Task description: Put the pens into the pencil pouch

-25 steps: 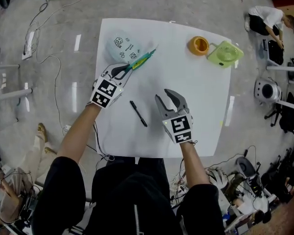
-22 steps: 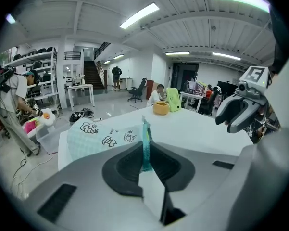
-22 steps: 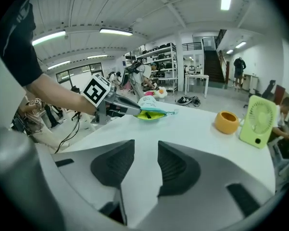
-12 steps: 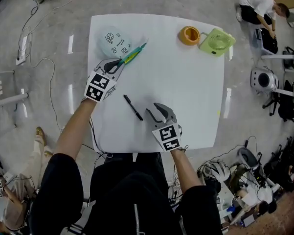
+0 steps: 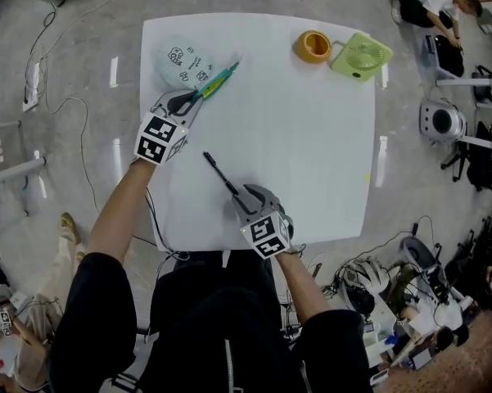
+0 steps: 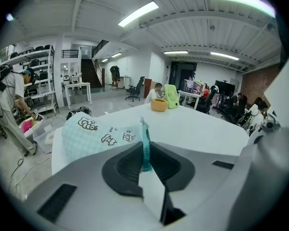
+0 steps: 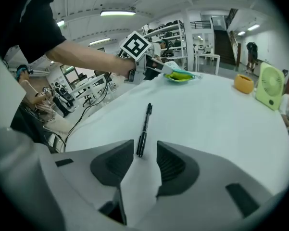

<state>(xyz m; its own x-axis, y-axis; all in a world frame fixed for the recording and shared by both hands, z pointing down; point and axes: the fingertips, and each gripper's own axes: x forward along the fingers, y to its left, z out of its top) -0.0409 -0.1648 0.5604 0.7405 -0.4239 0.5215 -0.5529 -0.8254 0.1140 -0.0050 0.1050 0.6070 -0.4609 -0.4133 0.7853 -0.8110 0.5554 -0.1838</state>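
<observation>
The jaws of the right gripper were held apart, having just been opened wider. The near end of a slim black pen lay between them ungripped, flat on the smooth white table. A teal pen was pinched in the left gripper, near the pouch, a soft pale-green fabric printed with cartoons. Neither pen was judged stowed yet; both remained to be put in.

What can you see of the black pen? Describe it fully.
The black pen is slim, plastic-looking, thicker at its near end. It lies flat on the white table, slanting away to the left. Its near end sits between the right gripper's jaws, which stand apart, have just been opening, and do not press it.
</observation>
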